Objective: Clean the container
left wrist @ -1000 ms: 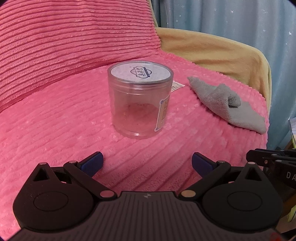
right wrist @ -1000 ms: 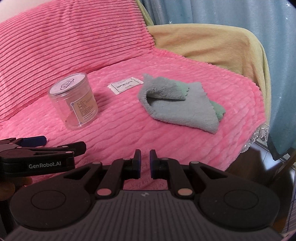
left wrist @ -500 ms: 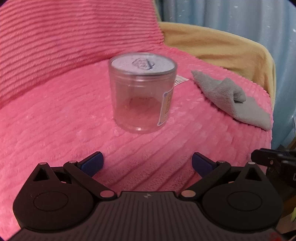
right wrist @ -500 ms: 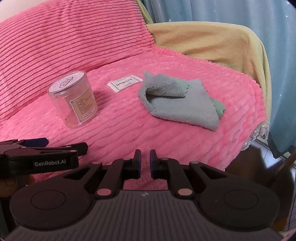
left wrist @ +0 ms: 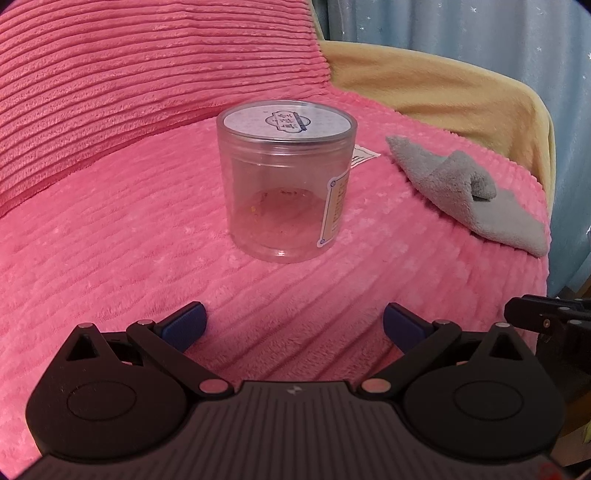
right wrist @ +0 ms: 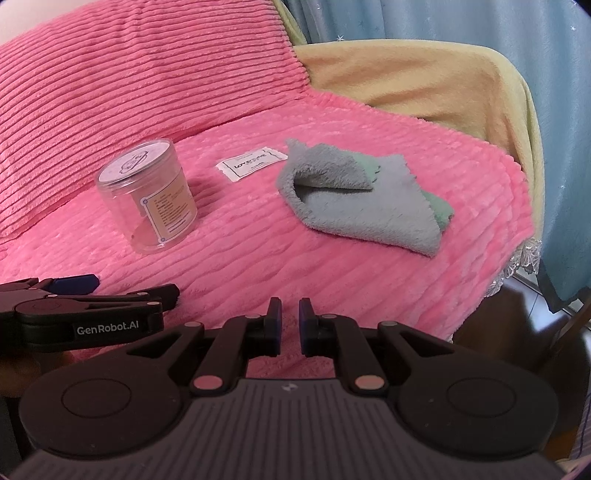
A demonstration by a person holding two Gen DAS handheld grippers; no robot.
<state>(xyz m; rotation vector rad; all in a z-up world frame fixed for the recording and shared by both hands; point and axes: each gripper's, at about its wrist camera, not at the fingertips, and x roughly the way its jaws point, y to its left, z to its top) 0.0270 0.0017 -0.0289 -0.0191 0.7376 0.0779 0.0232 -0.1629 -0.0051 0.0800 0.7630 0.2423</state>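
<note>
A clear round plastic container with a labelled white lid stands upright on the pink ribbed blanket; some crumbs lie on its bottom. It also shows in the right wrist view as the container at the left. My left gripper is open, a short way in front of the container, with nothing between its fingers. A folded grey cloth lies to the right of the container. My right gripper is shut on nothing, well short of the cloth. The left gripper shows side-on at the left edge.
A pink ribbed cushion leans behind the container. A white fabric tag lies between container and cloth. A yellow blanket covers the seat's right arm, with a blue curtain behind. The blanket's edge drops off at the right.
My left gripper has edged closer to the container, which now looks larger and more centred. The right gripper has barely shifted and stays shut.
</note>
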